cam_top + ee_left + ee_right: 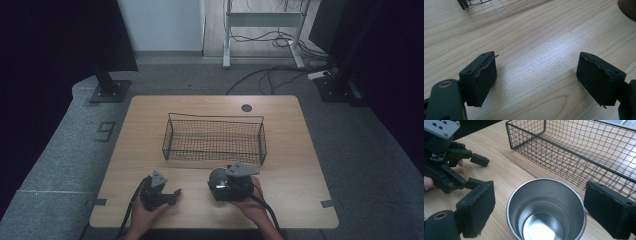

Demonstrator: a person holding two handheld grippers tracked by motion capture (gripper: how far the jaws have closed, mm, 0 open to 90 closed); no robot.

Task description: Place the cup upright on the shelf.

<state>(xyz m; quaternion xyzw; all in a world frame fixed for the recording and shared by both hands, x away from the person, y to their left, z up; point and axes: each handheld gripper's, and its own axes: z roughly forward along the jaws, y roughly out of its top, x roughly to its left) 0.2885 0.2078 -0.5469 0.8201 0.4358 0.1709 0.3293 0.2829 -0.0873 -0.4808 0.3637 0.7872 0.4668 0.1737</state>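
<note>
**Steel cup between parted fingers**

Steel, shiny and empty, the cup (217, 176) stands upright on the wooden table (290, 150) in the high view, just near of the wire basket (214, 137). The right gripper (220, 186) is at the cup; the left gripper (172, 194) rests to its left, apart from it.

The left gripper view adds its fingers (482, 75) spread wide over bare wood, gripping nothing, with a basket corner (471, 2) at the far left.

The right gripper view looks into the cup (546, 210): round rim, polished inside, bright base. Its fingers (477, 206) stand open on either side, not touching. Beyond lie the basket (579, 150) and the left gripper (474, 171), also open.
</note>
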